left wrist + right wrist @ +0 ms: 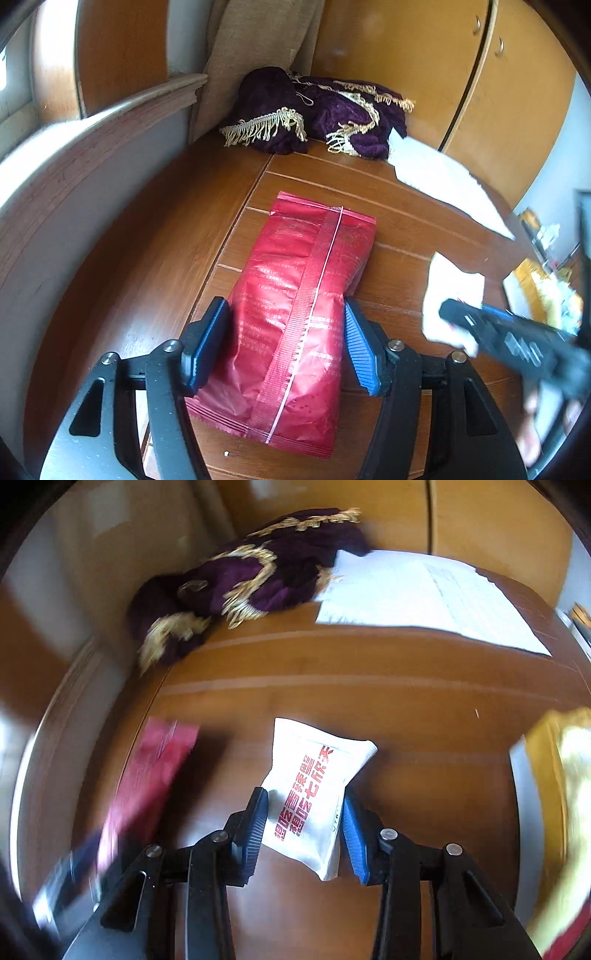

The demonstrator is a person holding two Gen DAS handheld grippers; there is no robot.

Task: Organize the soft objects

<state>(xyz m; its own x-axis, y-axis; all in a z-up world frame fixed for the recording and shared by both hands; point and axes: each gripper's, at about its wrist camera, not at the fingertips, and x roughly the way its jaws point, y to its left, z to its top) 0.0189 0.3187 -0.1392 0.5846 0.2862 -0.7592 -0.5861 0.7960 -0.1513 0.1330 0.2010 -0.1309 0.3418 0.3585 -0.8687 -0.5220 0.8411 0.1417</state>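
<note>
Red foil pouch lies flat on the wooden tabletop, seam side up, long axis running away from the left gripper. That gripper straddles the pouch's near half, jaws standing fairly wide, pads at or just off the pouch's sides; I cannot tell whether they press it. Probably lining it up for a tidy row. Small print on the pouch is too fine to read. Right of the red pouch, a white pouch sits pinched in the right gripper, its sides puckered inward by the pads, so it reads as held. Bold red Chinese characters run along it; I will not hazard a reading. Beyond the red pouch, a purple fringed cloth is bunched in the corner, with white paper sheets just beside it.
</note>
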